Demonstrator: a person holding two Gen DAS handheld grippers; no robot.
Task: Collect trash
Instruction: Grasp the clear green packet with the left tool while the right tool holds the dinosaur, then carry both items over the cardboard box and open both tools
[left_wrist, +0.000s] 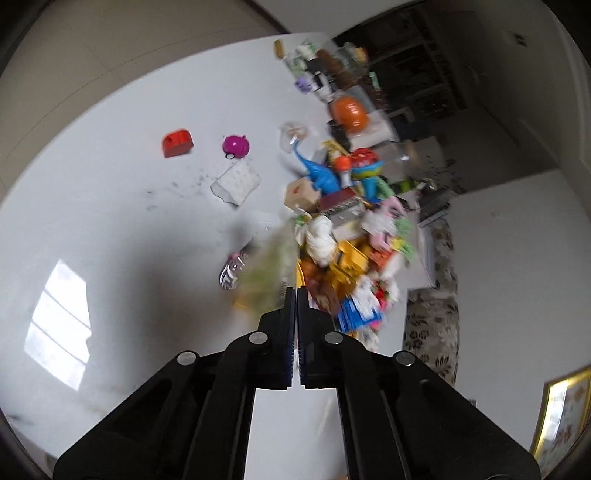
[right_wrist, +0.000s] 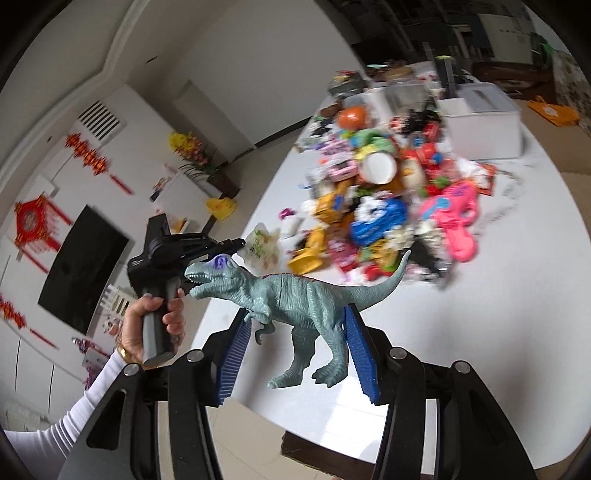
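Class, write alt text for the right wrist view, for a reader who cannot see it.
The right hand-held gripper grips a grey-green toy dinosaur between blue pads, above a white table piled with colourful toys and wrappers. At left, a hand holds the left hand-held gripper at a crumpled clear wrapper.

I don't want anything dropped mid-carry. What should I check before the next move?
1. Hold of right fingers on toy dinosaur: ok, clamped between both pads, above the table.
2. Closure of left fingers: ok, shut.
3. The green wrapper pinched at their tips: cannot tell, blurred.
4. Drop-off container in view: not ok, neither view shows one.
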